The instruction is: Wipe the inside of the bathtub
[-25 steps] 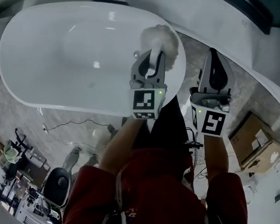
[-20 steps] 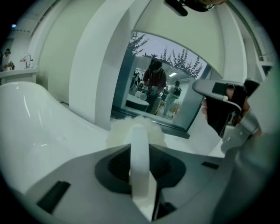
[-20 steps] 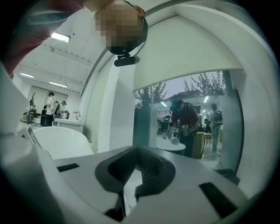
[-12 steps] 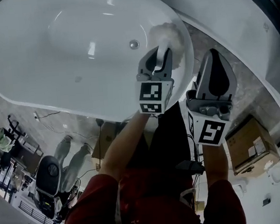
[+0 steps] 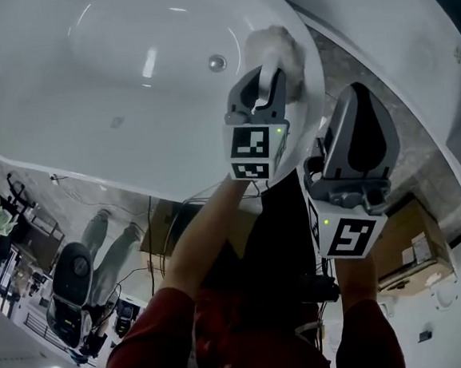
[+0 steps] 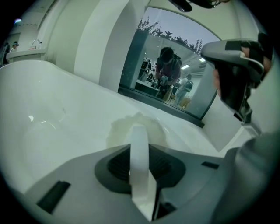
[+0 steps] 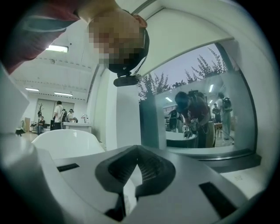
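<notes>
The white bathtub (image 5: 89, 127) fills the top of the head view, with its drain (image 5: 217, 62) near the right end. A fluffy white cloth (image 5: 276, 44) is pressed against the tub's inner wall just right of the drain. My left gripper (image 5: 266, 78) is shut on the cloth. In the left gripper view the cloth (image 6: 118, 131) bulges past the closed left gripper (image 6: 139, 131) onto the tub wall (image 6: 52, 118). My right gripper (image 5: 360, 132) hangs outside the tub's right end, shut and empty. The right gripper view shows the right gripper (image 7: 136, 154) with its jaws together.
A cardboard box (image 5: 416, 243) sits on the marble floor (image 5: 387, 145) at the right. A white curved ledge (image 5: 411, 51) runs beyond the tub. Lower left, an office chair (image 5: 71, 285), cables and a person's legs (image 5: 111, 238) stand near the tub's outer side.
The left gripper has carried the cloth from the tub's right rim onto the inner wall beside the drain. The view has drawn closer to the tub. The right gripper keeps its place beside the tub.
</notes>
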`<act>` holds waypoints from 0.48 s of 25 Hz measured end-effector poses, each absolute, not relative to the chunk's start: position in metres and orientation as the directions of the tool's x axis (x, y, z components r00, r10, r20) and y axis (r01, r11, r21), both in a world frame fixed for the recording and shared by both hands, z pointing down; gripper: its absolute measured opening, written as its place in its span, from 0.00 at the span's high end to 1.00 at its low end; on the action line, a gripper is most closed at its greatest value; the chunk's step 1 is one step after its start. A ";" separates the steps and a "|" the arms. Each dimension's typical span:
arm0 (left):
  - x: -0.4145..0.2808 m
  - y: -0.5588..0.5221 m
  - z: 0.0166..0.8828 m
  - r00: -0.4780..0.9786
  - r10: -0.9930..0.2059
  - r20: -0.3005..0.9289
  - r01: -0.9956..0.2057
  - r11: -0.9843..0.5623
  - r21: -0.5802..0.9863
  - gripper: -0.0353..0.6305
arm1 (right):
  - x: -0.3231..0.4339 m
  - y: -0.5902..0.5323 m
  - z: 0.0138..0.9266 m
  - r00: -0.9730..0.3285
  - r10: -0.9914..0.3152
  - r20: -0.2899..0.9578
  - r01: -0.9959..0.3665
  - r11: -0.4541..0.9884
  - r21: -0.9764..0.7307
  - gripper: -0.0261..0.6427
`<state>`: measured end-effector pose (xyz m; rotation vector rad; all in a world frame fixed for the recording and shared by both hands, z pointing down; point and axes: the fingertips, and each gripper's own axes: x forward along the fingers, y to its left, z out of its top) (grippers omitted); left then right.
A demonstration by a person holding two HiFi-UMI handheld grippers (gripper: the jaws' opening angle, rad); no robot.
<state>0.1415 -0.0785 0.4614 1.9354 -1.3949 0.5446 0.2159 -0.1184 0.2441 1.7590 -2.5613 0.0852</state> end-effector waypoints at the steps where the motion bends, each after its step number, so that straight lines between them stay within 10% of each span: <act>1: 0.139 -0.080 0.469 0.333 -0.655 0.678 -0.941 -0.187 0.281 0.80 | 0.211 -0.120 0.246 -0.368 -0.928 0.059 -0.930 0.367 -0.029 0.94; 12: 0.108 -0.095 0.549 0.360 -0.641 0.678 -0.933 -0.235 0.274 0.80 | 0.146 -0.118 0.286 -0.375 -0.925 0.061 -0.927 0.373 -0.048 0.94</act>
